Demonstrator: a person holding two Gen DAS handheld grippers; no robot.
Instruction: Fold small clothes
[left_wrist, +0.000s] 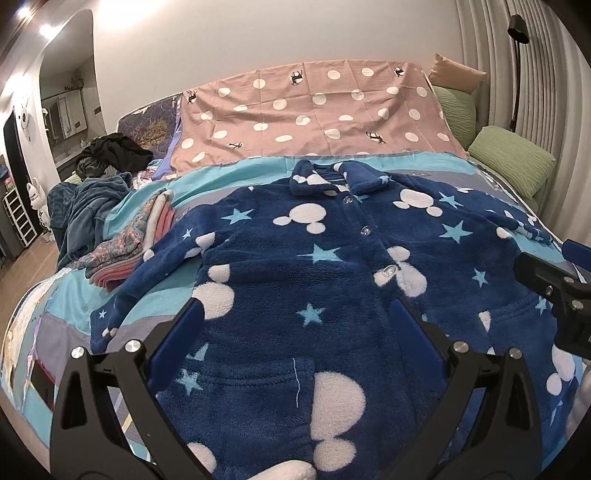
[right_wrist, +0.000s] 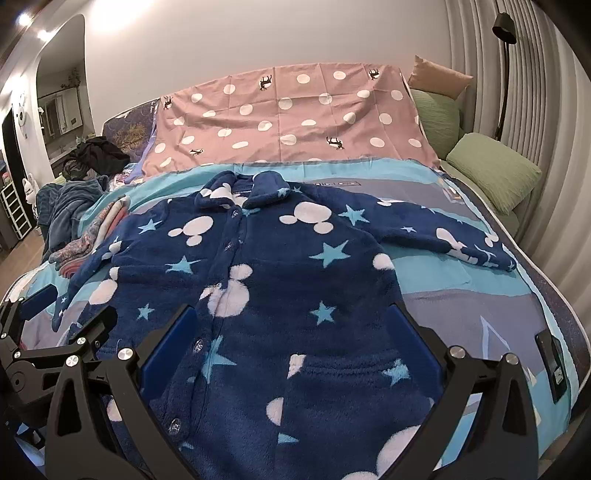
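Note:
A small navy fleece jacket (left_wrist: 314, 266) with white mouse heads and light blue stars lies flat on the bed, buttoned, collar at the far end, both sleeves spread out. It also shows in the right wrist view (right_wrist: 280, 280). My left gripper (left_wrist: 295, 321) is open and empty, hovering over the jacket's lower left half. My right gripper (right_wrist: 291, 325) is open and empty over the lower right half. The right gripper shows at the right edge of the left wrist view (left_wrist: 554, 291); the left gripper shows at the left edge of the right wrist view (right_wrist: 48, 325).
The bed has a blue and grey sheet (right_wrist: 461, 306) and a pink dotted cover (left_wrist: 314, 114) at the far end. A stack of folded clothes (left_wrist: 136, 243) and a dark pile (left_wrist: 110, 151) lie at the left. Green pillows (left_wrist: 513, 158) sit at the right.

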